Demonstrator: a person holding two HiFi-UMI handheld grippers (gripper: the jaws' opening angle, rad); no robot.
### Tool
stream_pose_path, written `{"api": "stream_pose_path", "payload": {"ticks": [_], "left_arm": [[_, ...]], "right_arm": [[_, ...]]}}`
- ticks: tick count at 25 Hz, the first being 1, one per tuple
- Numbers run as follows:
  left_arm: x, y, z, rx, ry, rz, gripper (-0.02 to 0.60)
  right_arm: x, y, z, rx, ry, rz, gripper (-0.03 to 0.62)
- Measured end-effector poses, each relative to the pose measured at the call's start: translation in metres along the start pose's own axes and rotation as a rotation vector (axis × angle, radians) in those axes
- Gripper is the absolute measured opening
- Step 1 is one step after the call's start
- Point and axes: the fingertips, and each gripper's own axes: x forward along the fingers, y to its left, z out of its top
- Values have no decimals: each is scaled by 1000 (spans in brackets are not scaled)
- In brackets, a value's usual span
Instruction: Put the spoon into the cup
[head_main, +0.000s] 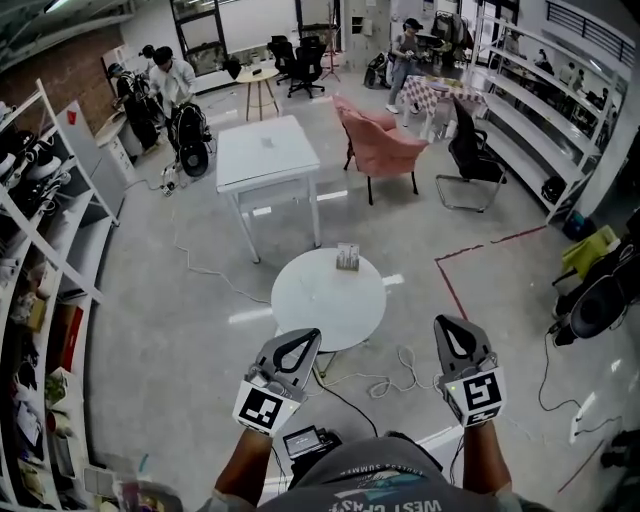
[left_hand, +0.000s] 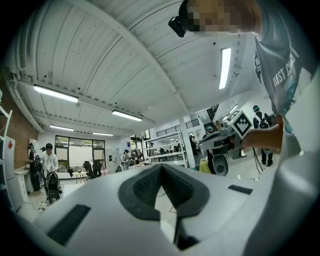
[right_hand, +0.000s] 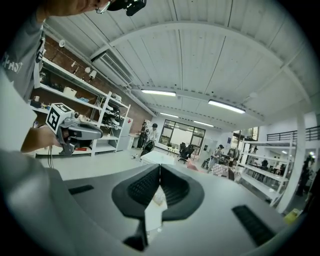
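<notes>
My grey shirt (head_main: 385, 490) bears the word "WEST" and a second word starting with "C". No other print reads clearly.

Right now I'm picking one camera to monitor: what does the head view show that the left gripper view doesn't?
Head view only: the pink armchair and the small object on the round white table. Left gripper view only: the ceiling lights. Both: the left tool and right tool, both shut and empty.

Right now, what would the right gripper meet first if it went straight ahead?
Nothing close: the right gripper aims over the round table; the square white table beyond seems first in line, depth unclear.
</notes>
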Motion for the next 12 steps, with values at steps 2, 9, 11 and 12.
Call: {"api": "stream_pose_path", "payload": {"ticks": [2,9,11,12], "left_arm": [[-1,3,0,-12,-6,5,2],[-6,11,-12,-48,44,30,2],[-3,14,-13,-46,57,42,2],[-2,16,-14,-48,66,50,2]], "right_arm": [[3,-1,4,-20,-11,1,3],[21,0,2,-11,8,41,3],[28,-3,2,2,7,51,3],[33,-5,0,12,11,58,3]]}}
